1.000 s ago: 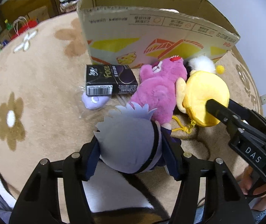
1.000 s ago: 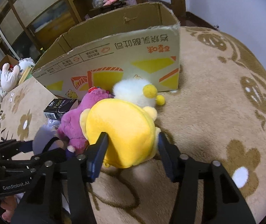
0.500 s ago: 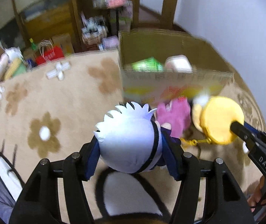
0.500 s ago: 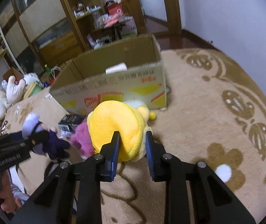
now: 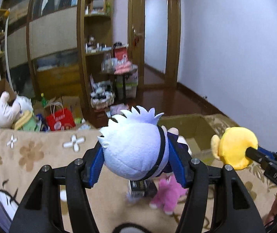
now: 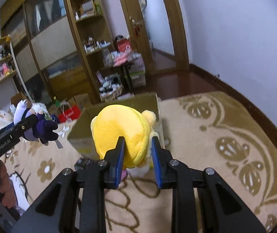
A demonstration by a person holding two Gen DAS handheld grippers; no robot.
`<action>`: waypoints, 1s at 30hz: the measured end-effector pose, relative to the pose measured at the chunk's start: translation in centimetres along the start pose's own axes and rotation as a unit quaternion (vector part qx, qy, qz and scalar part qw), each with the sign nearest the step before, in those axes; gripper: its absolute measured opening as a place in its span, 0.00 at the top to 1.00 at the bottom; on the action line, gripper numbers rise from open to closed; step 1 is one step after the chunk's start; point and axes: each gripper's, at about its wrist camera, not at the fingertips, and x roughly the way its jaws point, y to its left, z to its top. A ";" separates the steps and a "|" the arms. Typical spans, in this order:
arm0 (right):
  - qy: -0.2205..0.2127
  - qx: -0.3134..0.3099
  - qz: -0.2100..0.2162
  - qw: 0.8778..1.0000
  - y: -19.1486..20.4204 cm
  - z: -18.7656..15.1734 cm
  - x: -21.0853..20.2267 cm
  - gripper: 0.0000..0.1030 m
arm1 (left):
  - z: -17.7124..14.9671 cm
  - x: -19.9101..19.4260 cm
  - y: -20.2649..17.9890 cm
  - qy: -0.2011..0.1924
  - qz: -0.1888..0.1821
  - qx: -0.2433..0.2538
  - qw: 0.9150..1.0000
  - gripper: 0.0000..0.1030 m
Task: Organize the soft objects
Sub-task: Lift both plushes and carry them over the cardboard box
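Right now your left gripper point(image 5: 136, 163) is clamped on the white-haired plush doll point(image 5: 134, 147), its round head bulging between the blue pads point(image 5: 95, 165). Your right gripper point(image 6: 137, 159) pinches the yellow plush point(image 6: 121, 134) low on its body, so most of it sits beyond the fingertips. Both look light and squashy, so they should compress rather than slip. The cardboard box point(image 6: 138, 104) lies ahead of both sets of fingers; the pink plush point(image 5: 169, 196) waits below the left fingers.
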 end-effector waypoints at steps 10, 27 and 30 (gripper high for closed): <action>-0.045 -0.007 0.003 0.999 -0.8 4.2 0.8 0.73 | 2.6 3.7 -0.9 -0.021 -0.010 0.027 0.999 0.42; -0.039 -0.054 -0.001 0.998 0.5 4.8 6.6 0.71 | 2.3 10.2 -1.9 0.015 -0.029 0.033 0.999 0.41; -0.026 -0.052 -0.002 0.998 0.4 4.1 7.9 0.71 | 1.5 11.6 -1.9 0.032 -0.029 0.035 0.998 0.41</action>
